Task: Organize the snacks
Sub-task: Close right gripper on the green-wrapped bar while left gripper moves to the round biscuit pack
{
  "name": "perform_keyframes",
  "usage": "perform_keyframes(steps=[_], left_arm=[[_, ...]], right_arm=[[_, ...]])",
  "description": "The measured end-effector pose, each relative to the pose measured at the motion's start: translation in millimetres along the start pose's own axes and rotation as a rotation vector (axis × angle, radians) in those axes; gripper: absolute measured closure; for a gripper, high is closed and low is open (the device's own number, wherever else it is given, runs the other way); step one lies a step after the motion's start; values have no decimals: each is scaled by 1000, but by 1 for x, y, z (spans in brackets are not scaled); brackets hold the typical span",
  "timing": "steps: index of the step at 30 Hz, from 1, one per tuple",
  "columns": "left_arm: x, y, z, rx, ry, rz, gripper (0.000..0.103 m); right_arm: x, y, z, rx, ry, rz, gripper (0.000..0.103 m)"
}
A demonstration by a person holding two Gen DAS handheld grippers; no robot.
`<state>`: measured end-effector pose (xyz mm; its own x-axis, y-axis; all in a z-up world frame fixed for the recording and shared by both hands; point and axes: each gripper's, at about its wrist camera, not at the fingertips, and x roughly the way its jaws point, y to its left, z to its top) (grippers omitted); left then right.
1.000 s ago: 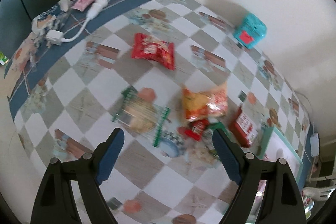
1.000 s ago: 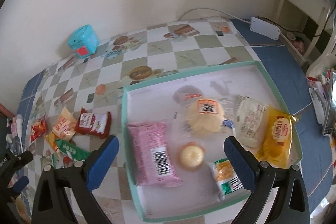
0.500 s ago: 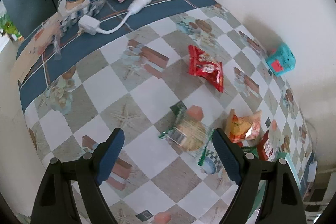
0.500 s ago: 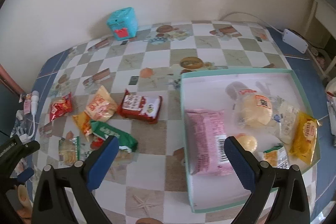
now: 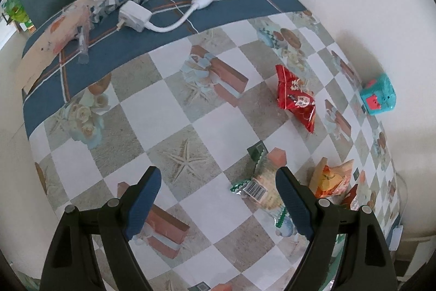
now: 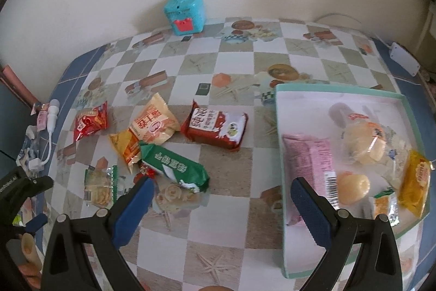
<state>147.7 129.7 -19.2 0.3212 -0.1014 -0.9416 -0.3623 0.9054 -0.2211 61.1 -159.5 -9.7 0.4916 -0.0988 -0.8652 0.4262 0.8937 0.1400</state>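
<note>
Snacks lie in two groups on the checked table (image 6: 239, 67): several fill the teal-rimmed tray (image 6: 340, 90) at its right edge, while a dark red packet (image 6: 215, 128), a green packet (image 6: 174, 168) and a clear cracker packet (image 5: 261, 187) sit loose mid-table. The left gripper (image 5: 218, 198) and the right gripper (image 6: 218, 205) hang above with jaws wide apart, empty.
</note>
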Motion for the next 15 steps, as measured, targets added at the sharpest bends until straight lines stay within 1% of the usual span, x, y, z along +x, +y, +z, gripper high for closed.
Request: perform_keyframes(steps=[5, 11, 15], left_arm=[[15, -12, -1, 50, 42, -7, 17], [39, -35, -7, 131, 100, -27, 17], [53, -50, -8, 182, 123, -31, 17]], right_arm=[[12, 6, 1, -3, 17, 11, 1], [25, 17, 4, -12, 34, 28, 1], [33, 22, 6, -8, 43, 52, 1]])
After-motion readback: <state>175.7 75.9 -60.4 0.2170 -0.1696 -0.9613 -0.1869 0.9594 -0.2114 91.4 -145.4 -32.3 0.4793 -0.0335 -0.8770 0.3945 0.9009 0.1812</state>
